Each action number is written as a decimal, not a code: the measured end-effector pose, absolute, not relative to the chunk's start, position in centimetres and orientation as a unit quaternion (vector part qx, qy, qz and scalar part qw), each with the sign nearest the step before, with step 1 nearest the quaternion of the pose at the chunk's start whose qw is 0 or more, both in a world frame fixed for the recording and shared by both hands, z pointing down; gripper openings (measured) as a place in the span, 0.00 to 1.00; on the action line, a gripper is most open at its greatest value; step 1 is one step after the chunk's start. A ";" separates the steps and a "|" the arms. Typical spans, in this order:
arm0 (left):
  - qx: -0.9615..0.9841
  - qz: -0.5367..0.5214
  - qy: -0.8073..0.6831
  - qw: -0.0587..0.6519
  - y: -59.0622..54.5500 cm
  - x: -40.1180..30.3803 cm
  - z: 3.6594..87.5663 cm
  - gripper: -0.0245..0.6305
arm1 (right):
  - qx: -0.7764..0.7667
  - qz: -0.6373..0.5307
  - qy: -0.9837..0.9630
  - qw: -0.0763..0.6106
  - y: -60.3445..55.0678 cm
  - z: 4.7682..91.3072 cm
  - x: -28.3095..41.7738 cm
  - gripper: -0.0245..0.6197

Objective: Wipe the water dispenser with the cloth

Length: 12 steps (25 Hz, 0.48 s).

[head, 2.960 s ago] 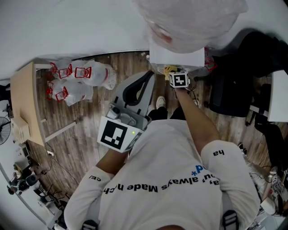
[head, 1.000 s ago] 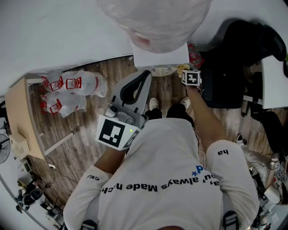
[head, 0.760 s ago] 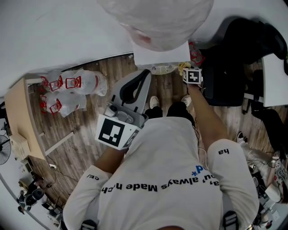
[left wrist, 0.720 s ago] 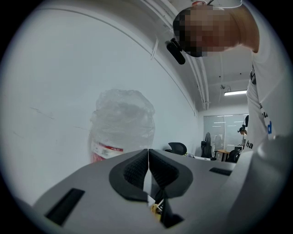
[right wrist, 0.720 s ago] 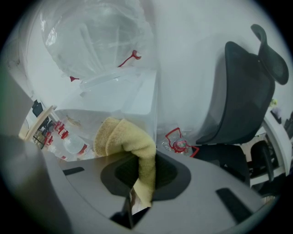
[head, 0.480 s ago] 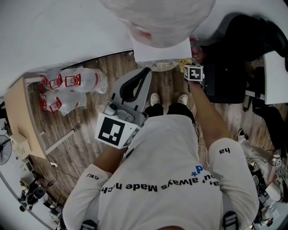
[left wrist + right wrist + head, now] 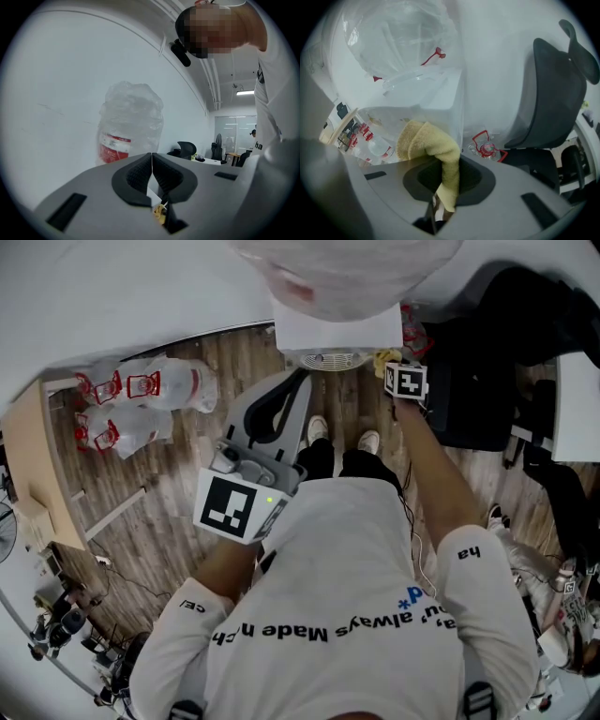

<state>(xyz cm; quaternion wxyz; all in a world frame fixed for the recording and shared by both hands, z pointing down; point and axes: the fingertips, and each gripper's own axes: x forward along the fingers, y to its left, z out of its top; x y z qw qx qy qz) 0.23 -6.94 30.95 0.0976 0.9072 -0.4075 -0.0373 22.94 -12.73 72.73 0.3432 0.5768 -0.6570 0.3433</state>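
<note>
At dispenser (image 7: 423, 89) corner, below bottle (image 7: 398, 33): yellow cloth (image 7: 433, 145), pinched in right gripper (image 7: 449, 180), seemingly against white side panel. Left gripper (image 7: 152, 174): pressed together, empty, well apart from dispenser. Wiping judged under way; share done not discernible.

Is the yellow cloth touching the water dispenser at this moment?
Cannot tell. In the right gripper view the yellow cloth, clamped in the right gripper, overlaps the water dispenser body, but neither contact nor a gap shows plainly.
</note>
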 end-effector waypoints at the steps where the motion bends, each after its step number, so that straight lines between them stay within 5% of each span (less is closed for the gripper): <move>1: 0.906 -0.036 -0.410 0.099 -7.0 0.3 31.2 0.07 | 0.574 0.341 -0.659 0.346 -12.7 72.8 22.9 0.13; 12: 0.898 -0.032 -0.426 0.104 -7.8 1.3 35.3 0.07 | 0.556 0.345 -0.671 0.348 -12.5 75.4 23.0 0.13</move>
